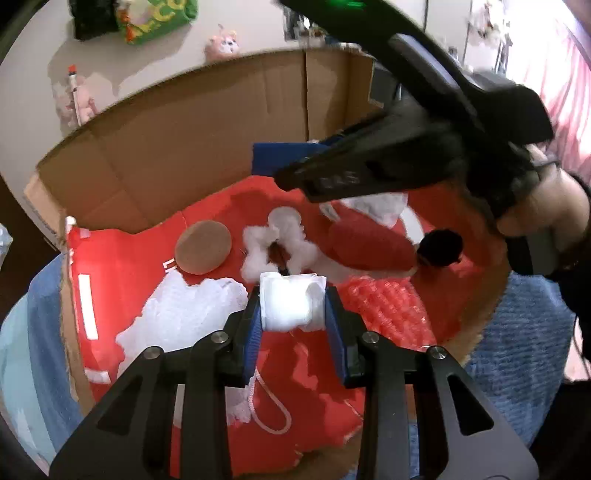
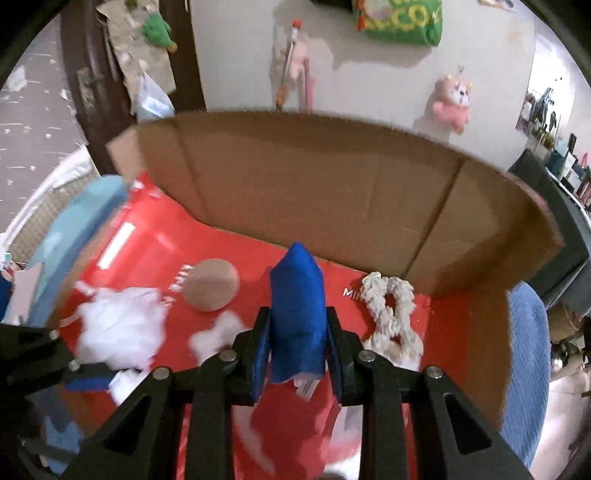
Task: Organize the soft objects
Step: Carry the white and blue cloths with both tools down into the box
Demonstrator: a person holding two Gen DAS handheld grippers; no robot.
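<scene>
My left gripper [image 1: 293,306] is shut on a white folded soft pad [image 1: 291,304], held above the red floor of a cardboard box [image 1: 192,147]. My right gripper [image 2: 295,332] is shut on a blue fabric pouch [image 2: 297,314], held over the same box; it crosses the upper right of the left wrist view [image 1: 369,162]. In the box lie a tan round sponge [image 1: 203,246], white cotton fluff [image 1: 279,240], a red stuffed piece [image 1: 369,247], bubble wrap [image 1: 388,306] and a white knotted rope [image 2: 391,317].
The box's brown back wall [image 2: 332,192] stands upright behind the objects. A blue cloth [image 1: 524,332] lies under the box. A pink plush [image 2: 450,101] and a green bag [image 2: 399,22] hang on the wall beyond.
</scene>
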